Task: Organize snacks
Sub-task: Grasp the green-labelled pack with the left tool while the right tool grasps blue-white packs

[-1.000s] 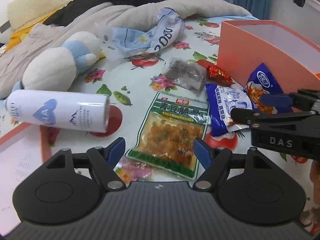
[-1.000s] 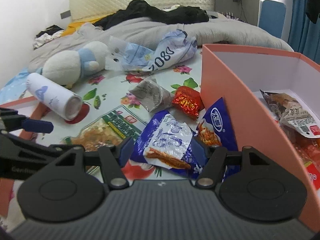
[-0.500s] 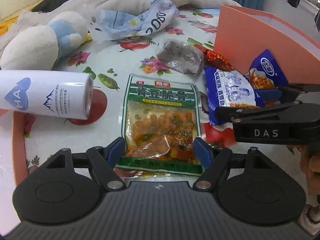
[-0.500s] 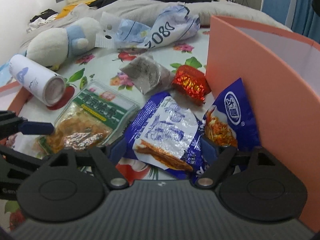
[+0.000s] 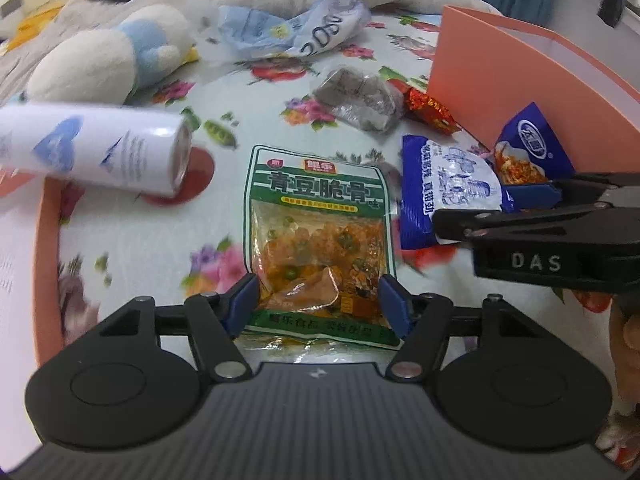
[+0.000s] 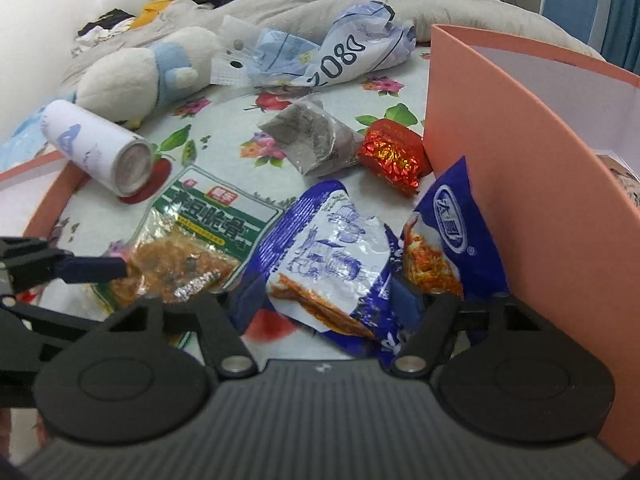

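The green packet (image 5: 320,240), clear-windowed over orange bits and peas, lies flat on the flowered sheet (image 5: 260,100) between the left gripper's (image 5: 318,300) wide-open jaws. The right gripper (image 6: 324,300), also open, straddles the blue packet (image 6: 324,256) beside the pink box (image 6: 520,184).

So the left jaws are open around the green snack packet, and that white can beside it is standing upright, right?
Not quite. The white can is lying on its side, not standing; the left wrist view shows it plainly, its round end facing the green snack packet. The rest holds: the left gripper has its jaws open on either side of that packet's lower end.
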{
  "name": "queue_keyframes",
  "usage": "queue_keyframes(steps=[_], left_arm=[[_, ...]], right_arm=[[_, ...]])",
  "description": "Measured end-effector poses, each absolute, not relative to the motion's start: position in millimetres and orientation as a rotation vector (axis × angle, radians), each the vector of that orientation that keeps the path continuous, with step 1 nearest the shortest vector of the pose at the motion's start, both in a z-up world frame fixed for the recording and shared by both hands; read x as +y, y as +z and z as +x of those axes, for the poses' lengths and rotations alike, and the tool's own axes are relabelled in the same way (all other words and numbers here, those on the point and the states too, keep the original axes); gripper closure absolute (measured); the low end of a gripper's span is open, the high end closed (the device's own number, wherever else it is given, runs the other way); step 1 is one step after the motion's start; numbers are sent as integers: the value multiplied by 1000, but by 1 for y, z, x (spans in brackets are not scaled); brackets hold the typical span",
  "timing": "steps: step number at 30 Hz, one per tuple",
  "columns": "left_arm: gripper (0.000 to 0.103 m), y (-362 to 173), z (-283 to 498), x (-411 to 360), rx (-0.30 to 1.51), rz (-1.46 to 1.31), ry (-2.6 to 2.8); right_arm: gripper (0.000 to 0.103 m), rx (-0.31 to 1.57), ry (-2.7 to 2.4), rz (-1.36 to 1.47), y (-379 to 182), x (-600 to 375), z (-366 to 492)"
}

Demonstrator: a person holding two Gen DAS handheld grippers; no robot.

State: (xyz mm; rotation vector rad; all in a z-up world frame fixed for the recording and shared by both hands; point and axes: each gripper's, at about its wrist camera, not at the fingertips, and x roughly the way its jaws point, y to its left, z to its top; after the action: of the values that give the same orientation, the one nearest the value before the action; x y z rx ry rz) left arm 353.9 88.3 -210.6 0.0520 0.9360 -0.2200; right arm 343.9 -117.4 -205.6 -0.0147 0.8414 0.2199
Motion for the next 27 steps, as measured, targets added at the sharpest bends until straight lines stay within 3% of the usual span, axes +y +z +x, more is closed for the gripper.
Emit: queue_keyframes(steps=[2, 15, 20, 27], left_arm=[[34, -208, 341, 90, 949, 32, -186], [38, -206, 260, 87, 929, -54, -66], [43, -202, 247, 80, 928, -102, -37], [49, -197, 229, 74, 897, -195, -11]], right_arm=[[44, 852, 230, -16, -205, -119, 337], [42, 828, 323, -154, -215, -112, 312], [59, 853, 387, -169, -207, -114, 309], [62, 853, 395, -141, -191, -126, 280]])
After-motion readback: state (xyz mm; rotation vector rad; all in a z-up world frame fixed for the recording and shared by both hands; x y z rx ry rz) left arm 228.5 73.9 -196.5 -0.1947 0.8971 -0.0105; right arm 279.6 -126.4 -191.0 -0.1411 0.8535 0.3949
